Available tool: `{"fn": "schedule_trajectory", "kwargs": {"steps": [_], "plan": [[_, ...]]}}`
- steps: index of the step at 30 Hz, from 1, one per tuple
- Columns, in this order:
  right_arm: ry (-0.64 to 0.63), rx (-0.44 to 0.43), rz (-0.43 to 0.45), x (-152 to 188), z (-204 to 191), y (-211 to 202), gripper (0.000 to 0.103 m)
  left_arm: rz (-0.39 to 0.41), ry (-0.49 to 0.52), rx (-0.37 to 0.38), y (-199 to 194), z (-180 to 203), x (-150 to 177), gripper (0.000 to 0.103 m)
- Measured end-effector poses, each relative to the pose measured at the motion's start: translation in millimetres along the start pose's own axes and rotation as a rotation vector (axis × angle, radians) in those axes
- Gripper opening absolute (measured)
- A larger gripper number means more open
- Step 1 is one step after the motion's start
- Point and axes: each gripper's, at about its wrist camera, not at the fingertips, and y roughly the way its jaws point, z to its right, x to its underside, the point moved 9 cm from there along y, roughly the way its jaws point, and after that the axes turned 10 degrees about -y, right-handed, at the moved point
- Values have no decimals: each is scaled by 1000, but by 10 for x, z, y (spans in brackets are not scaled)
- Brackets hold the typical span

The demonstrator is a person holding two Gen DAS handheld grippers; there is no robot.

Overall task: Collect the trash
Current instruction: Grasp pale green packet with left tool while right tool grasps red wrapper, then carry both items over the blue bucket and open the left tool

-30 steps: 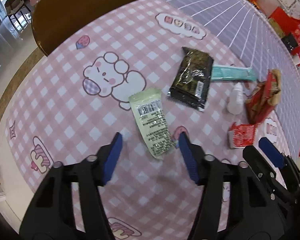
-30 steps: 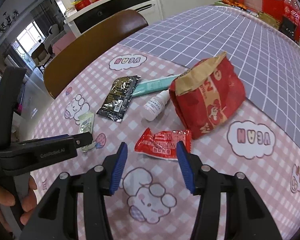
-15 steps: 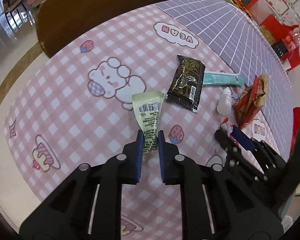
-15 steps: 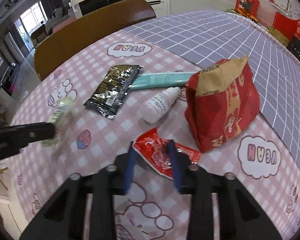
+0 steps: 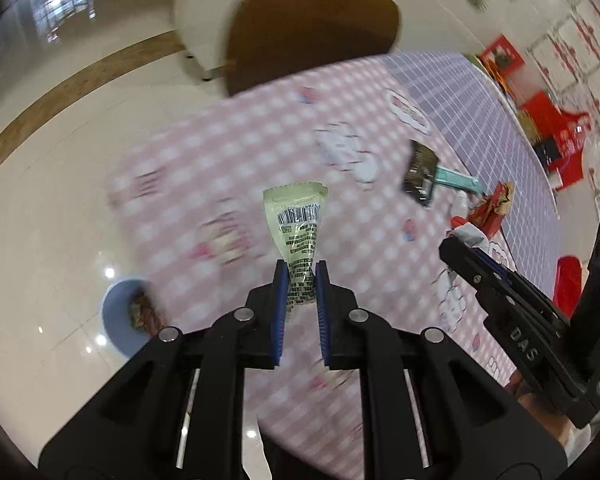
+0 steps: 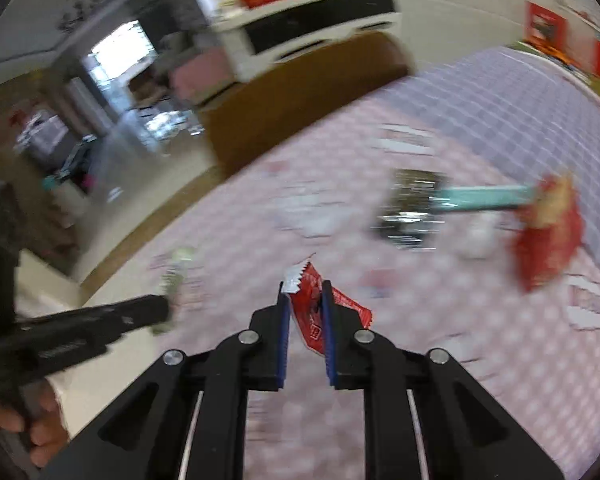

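My left gripper (image 5: 301, 270) is shut on a pale green wrapper (image 5: 296, 226) and holds it up above the pink checked tablecloth (image 5: 220, 152). My right gripper (image 6: 305, 292) is shut on a red wrapper (image 6: 314, 300) and holds it above the table. On the table lie a dark foil packet (image 5: 420, 172), a teal tube (image 5: 458, 179), a small white bottle (image 6: 480, 236) and a red paper bag (image 6: 548, 236). The right gripper shows at the right of the left wrist view (image 5: 466, 246). The left gripper shows at the left of the right wrist view (image 6: 162, 306).
A blue bin (image 5: 126, 322) with some trash in it stands on the floor left of the table edge. A brown chair back (image 5: 308, 32) stands at the far side of the table. Red decorations (image 5: 548, 120) are at the far right.
Both grippers closed on their wrappers and lifted them off the table. Both have swung left toward the table edge; the floor and the blue bin have come into view.
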Motion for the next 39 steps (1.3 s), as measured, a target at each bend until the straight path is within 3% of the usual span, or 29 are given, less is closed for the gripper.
{"fn": "schedule_trajectory", "kwargs": {"steps": [8,16,26,39], "plan": [[-141,-195,-50,172,-1659,245,15,44,-135,-70,-632,-1264,223,14],[-240,-263,-118,372,-2687,460,15,35,-251,-107,-951,-2185,478,14],[-291,-257,-135,426,-3133,486,15,39,-299,-95,-1099,-2535,552,14],[-276,-240,-141,416,-3141,530,15,-7,-326,-40,-1062,-2529,499,17]]}}
